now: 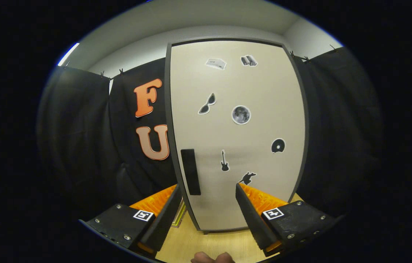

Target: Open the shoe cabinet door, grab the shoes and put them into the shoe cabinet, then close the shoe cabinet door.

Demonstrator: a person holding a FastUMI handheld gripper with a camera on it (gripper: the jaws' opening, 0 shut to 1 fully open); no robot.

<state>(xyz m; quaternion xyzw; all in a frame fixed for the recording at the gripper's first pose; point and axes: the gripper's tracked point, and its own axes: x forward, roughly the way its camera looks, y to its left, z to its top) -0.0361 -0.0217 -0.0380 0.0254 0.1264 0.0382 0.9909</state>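
The shoe cabinet (242, 95) stands straight ahead of me, a tall box with a dark frame. Its pale door (264, 175) is closed and carries several small stickers. A black vertical handle (190, 171) sits on the door's left side, low down. My gripper (208, 190) is open, fingers wide apart, held just in front of the door's lower part. The left finger (167, 212) is at the door's left edge below the handle. The right finger (251, 215) is in front of the door's lower middle. Nothing lies between the fingers.
The cabinet rests on a light wooden floor (209, 244). Black cloth walls (81, 138) close in on both sides. A yellowish object (179, 217) peeks out by the cabinet's lower left corner, behind the left finger. A person's fingertips (211, 258) show at the very bottom.
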